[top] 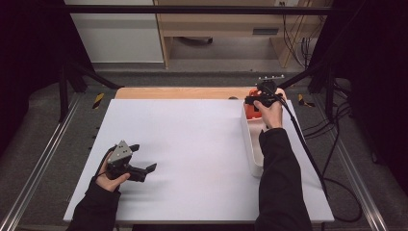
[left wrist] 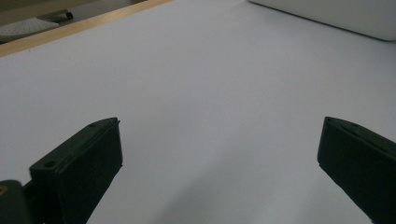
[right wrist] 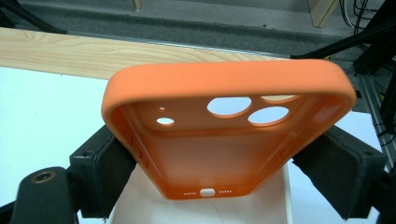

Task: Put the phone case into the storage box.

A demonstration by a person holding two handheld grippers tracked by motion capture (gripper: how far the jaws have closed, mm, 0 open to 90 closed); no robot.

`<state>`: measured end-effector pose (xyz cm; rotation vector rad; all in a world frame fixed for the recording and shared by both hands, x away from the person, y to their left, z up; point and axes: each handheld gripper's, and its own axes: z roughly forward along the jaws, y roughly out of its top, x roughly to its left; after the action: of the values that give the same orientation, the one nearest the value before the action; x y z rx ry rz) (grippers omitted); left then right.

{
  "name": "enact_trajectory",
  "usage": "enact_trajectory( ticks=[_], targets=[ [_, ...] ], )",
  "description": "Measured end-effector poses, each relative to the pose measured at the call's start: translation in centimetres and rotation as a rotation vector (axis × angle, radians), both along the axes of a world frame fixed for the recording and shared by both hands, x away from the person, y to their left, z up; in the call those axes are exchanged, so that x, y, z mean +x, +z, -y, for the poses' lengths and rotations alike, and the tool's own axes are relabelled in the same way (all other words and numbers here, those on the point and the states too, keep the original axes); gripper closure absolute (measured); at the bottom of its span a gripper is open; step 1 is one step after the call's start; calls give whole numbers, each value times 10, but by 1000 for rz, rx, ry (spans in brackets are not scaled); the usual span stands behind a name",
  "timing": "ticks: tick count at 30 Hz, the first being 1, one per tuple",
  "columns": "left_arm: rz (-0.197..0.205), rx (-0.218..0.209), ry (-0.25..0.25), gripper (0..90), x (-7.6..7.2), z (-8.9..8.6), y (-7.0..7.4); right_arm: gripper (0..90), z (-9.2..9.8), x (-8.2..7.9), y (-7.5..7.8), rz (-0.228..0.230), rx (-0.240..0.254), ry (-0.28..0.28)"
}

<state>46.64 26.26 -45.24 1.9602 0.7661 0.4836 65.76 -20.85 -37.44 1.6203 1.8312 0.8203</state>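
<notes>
Soft, matt orange rubber for the phone case (right wrist: 224, 140), with a bumpy, dotted inside. Smooth, plain white top on the counter (top: 192, 154), with pale wood (right wrist: 70, 51) showing lines along the far edge. Dull black plastic on the right tool (right wrist: 224, 182), shiny white plastic for the bin (top: 251, 144).

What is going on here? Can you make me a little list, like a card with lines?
held thing: orange phone case, empty, camera holes showing
holder: right gripper, jaws shut on the case's two long sides
where: above the far end of the white bin at the table's right edge
left gripper: jaws open, nothing between them, low over the white table at the near left
bin contents: cannot tell
</notes>
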Motion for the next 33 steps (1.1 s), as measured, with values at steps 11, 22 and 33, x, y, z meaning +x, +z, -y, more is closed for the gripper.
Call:
enact_trajectory(
  ticks=[11,22,33],
  targets=[
    [-1,1,-1,0,0,0,0,153,-3,5,-6,-7,-3,-9],
    [-2,0,0,0,0,0,0,153,-5,8,-11,-15,-9,-12],
    [-1,3,-1,0,0,0,-1,150,-7,9,-15,-21,-15,-13]
  ],
)
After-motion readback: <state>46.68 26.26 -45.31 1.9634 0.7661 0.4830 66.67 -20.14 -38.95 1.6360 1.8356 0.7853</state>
